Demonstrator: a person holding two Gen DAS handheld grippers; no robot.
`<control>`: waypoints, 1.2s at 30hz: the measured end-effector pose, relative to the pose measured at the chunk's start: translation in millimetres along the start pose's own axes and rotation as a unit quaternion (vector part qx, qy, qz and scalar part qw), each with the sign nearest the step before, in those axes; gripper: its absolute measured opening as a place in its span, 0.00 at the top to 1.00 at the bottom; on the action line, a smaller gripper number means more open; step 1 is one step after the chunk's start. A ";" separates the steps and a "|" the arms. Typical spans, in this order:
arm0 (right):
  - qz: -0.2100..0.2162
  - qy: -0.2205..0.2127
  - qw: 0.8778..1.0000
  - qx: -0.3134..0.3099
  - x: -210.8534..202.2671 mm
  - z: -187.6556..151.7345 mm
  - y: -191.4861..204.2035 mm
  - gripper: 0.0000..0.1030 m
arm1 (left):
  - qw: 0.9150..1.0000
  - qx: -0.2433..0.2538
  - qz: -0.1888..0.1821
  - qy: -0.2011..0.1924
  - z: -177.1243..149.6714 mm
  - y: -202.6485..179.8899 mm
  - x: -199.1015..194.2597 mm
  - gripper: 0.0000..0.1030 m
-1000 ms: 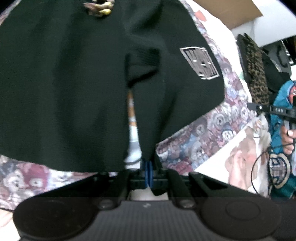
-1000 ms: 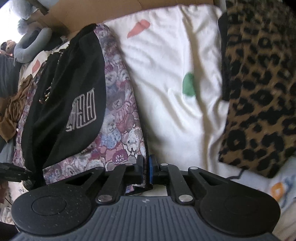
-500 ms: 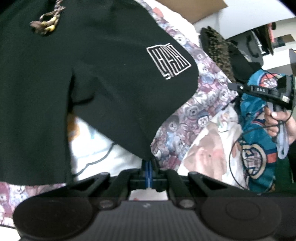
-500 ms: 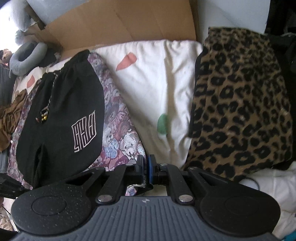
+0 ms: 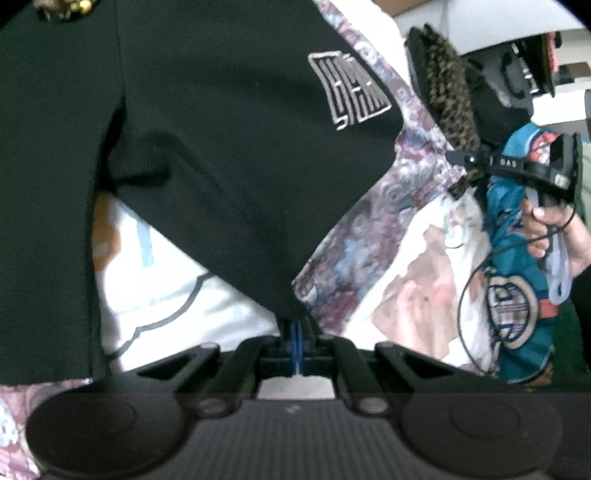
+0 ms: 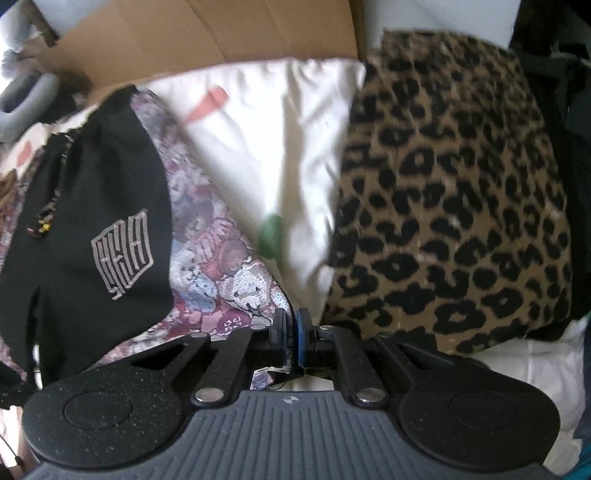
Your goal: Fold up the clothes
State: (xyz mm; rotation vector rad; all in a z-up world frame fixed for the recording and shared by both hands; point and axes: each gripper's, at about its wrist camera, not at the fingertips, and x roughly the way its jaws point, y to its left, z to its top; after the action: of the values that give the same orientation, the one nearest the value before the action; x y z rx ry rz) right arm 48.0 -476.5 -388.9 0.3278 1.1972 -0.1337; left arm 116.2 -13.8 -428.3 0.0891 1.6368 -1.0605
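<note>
Black shorts (image 5: 221, 147) with a pale square logo (image 5: 351, 92) lie over a teddy-bear print fabric (image 5: 369, 221). My left gripper (image 5: 295, 332) is shut on the hem corner of one black leg, which stretches taut toward it. In the right wrist view the shorts (image 6: 92, 206) lie at left on the bear print fabric (image 6: 221, 266). My right gripper (image 6: 291, 328) is shut on that fabric's near corner. A hand (image 5: 543, 229) holds the right gripper (image 5: 458, 158) at the right of the left wrist view.
A leopard-print garment (image 6: 461, 203) lies to the right on the white printed sheet (image 6: 266, 122). Cardboard (image 6: 221, 29) stands behind. A teal garment (image 5: 517, 295) lies under the hand, and a grey cushion (image 6: 26, 92) sits at far left.
The bunched black leg has spread out flat and taut from my left gripper. The right gripper has drawn back and tilted up, so the leopard garment and cardboard show more.
</note>
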 end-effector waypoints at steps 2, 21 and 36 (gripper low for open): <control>-0.007 0.005 1.000 -0.003 11.7 -2.7 -0.8 0.97 | 1.000 -0.003 0.007 0.003 -3.3 10.3 5.2 0.99; -0.012 -0.059 0.998 -0.018 0.8 31.5 23.6 0.84 | 0.995 -0.008 0.014 -0.098 -2.2 32.7 -65.3 0.69; 0.031 -0.108 0.992 -0.062 35.2 86.7 84.3 0.78 | 0.971 -0.093 0.128 -0.179 -0.9 91.1 -122.1 0.61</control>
State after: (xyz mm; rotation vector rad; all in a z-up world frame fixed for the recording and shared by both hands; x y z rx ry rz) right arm 161.1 -422.0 -378.4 0.2349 0.9757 -0.0379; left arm 211.3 95.9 -382.2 -0.0154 1.3461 -0.6759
